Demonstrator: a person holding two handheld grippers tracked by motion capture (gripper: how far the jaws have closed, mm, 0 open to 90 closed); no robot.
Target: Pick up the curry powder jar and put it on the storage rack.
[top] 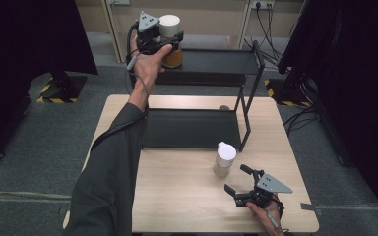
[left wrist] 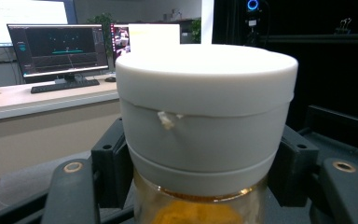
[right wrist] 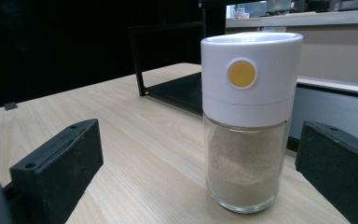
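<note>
The high view looked forward and down over the table (top: pixel 177 196). Each gripper view sat close behind 1 jar; the right shared the pale jar (right wrist: pixel 247 121) with it.

Two spice jars (top: pixel 170 39) (top: pixel 224 160), one black rack (top: pixel 192 128), one table (top: pixel 177 196).

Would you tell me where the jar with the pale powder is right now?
In the high view the pale-powder jar stands upright on the table, right of centre, just before the black rack and ahead of the open right gripper.
</note>
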